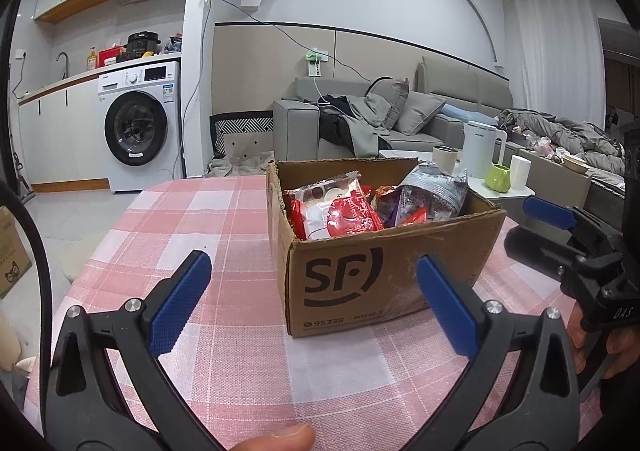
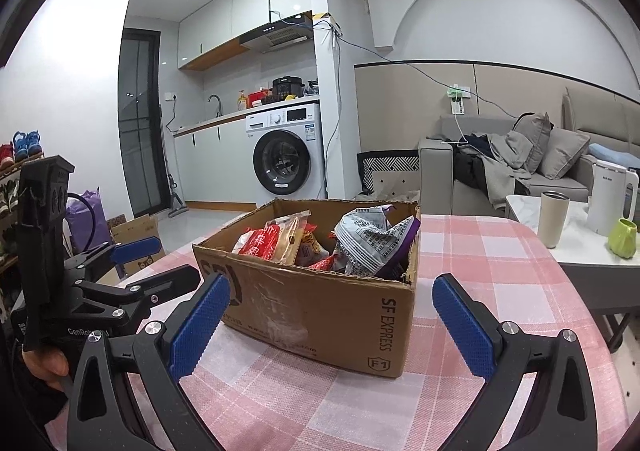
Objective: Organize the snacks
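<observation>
A brown cardboard SF box (image 1: 360,275) stands on a table with a pink checked cloth (image 1: 216,211). It holds several snack packets: a red and white one (image 1: 340,215) and a grey crinkled one (image 1: 434,191). My left gripper (image 1: 312,303) is open and empty, just short of the box's near side. My right gripper (image 2: 332,323) is open and empty, close to the same box (image 2: 320,307), with the grey packet (image 2: 368,239) and a red packet (image 2: 260,241) in it. Each gripper shows at the edge of the other's view, the right (image 1: 560,227) and the left (image 2: 132,263).
A low white side table (image 2: 576,251) to the right carries a white kettle (image 2: 608,195), a steel cup (image 2: 554,217) and a green mug (image 2: 622,237). A grey sofa (image 1: 400,119), a washing machine (image 1: 140,123) and a floor box (image 2: 138,235) lie beyond.
</observation>
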Motion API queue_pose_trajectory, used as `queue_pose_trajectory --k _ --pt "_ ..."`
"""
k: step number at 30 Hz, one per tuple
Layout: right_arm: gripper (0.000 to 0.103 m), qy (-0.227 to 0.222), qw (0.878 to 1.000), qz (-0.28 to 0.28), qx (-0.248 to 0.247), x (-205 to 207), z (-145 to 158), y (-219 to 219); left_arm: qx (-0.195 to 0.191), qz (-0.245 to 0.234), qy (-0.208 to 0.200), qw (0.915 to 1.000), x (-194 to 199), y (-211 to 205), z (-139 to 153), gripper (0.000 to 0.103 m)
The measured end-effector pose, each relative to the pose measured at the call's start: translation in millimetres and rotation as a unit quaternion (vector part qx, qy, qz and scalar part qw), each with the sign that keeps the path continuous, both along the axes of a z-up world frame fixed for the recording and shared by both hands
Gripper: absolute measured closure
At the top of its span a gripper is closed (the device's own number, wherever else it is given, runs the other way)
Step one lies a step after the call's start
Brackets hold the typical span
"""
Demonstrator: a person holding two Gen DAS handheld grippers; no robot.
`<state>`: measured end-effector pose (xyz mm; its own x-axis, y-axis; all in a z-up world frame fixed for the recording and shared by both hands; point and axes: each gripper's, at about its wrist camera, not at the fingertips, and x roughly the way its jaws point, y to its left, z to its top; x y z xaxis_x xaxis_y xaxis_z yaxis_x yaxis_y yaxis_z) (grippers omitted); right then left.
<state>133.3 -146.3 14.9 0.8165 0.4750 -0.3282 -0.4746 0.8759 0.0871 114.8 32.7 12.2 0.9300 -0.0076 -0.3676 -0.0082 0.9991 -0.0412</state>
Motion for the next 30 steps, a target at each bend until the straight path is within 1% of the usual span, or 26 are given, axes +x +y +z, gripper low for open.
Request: queue_pose_trajectory --k 7,30 --pt "0.0 0.002 1.0 0.0 0.001 -0.9 -1.2 1.5 -0.005 0.001 0.003 1.0 2.0 2.1 -0.2 0.0" --pt "0.0 0.007 1.0 -0.002 0.003 -0.3 -2.3 1.1 -0.005 0.001 0.003 1.0 2.7 2.3 -0.4 0.0"
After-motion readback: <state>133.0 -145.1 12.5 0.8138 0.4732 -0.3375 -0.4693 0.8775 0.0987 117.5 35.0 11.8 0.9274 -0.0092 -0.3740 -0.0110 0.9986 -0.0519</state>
